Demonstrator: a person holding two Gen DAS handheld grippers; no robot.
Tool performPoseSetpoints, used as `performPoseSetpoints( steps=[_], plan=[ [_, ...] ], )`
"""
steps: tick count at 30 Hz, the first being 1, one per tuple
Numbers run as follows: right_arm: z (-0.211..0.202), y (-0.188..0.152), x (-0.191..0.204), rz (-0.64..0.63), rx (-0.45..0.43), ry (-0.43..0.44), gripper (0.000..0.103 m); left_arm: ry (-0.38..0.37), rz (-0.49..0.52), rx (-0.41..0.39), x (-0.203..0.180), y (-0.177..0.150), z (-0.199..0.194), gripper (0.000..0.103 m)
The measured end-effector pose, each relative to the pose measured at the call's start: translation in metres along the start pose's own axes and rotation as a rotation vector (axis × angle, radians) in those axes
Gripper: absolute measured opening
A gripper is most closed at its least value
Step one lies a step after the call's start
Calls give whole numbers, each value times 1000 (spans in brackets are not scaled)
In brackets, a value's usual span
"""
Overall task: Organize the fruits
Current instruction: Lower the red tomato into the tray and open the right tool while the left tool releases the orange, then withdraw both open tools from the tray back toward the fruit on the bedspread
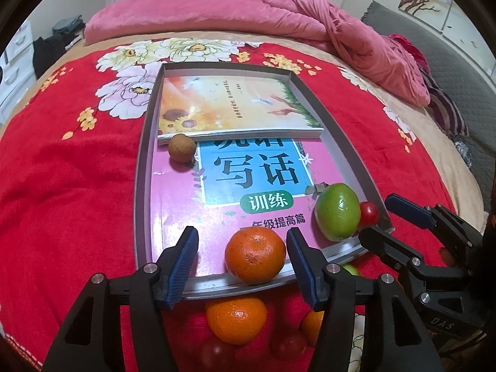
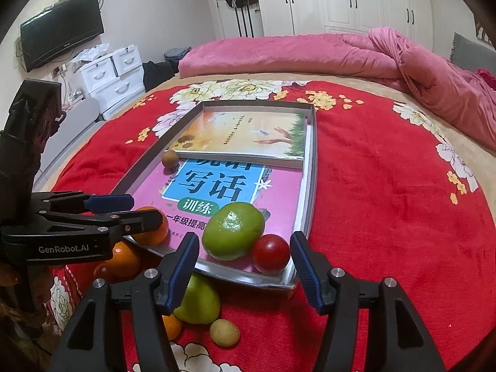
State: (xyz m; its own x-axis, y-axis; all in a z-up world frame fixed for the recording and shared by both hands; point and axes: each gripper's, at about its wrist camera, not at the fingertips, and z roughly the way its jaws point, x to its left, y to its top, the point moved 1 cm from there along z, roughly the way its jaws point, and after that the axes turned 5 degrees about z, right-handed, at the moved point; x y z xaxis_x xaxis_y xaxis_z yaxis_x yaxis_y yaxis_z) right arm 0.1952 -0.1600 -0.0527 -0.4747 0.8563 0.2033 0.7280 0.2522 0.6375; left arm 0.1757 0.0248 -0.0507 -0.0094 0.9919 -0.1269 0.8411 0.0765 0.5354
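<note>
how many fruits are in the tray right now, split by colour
orange fruit: 1
green fruit: 1
red fruit: 1
brown fruit: 1
total inside the tray: 4

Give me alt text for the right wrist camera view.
An open right gripper frames a green round fruit and small red tomato lying in a shallow grey tray on a red floral blanket.
</note>
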Motion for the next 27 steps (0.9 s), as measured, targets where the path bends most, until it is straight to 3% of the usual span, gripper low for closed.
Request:
performPoseSetpoints(
  steps=[27],
  plan=[
    [-7, 3, -3, 22, -32, -10, 80, -6, -9, -42, 0, 3, -21, 75]
  ],
)
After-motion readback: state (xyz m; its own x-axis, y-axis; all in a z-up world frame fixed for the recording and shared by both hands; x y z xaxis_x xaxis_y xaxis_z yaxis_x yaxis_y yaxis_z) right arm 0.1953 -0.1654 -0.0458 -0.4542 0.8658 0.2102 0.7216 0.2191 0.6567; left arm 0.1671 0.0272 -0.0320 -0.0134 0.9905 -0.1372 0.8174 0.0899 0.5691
